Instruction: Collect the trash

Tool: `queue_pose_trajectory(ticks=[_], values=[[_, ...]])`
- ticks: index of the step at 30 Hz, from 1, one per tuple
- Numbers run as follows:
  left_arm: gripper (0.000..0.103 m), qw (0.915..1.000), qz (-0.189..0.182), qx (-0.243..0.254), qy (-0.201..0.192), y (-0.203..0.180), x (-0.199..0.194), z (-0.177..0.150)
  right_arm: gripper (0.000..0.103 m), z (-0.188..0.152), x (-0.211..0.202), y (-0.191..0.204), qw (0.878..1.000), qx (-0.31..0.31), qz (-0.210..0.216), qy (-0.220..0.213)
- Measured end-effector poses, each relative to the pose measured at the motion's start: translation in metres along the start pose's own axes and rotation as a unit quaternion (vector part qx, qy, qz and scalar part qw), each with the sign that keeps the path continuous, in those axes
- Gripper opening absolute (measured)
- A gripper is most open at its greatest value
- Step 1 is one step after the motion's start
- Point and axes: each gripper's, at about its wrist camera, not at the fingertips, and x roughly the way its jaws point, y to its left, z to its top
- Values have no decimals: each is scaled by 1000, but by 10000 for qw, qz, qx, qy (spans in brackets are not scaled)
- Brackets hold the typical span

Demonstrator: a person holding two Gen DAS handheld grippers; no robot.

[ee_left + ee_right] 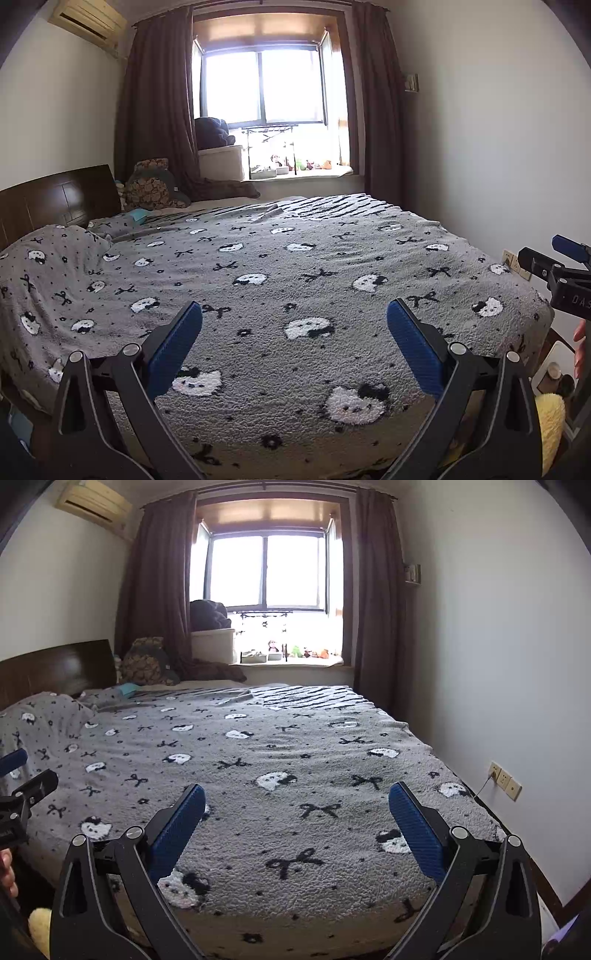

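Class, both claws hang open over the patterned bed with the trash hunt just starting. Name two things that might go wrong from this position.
1. No obvious trash shows on the grey blanket; its busy print may hide small scraps. The teal item near the headboard could be grabbed wrongly, since what it is cannot be told.
2. The open left claw and right claw hang close over the fuzzy blanket, so closing low may pinch fabric.
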Motion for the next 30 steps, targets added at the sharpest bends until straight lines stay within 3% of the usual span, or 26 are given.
queue_pose_trajectory(ticks=[30], values=[[95, 10000, 51, -31, -35, 3, -3, 2, 100, 0, 0, 3, 10000, -8, 19, -5]])
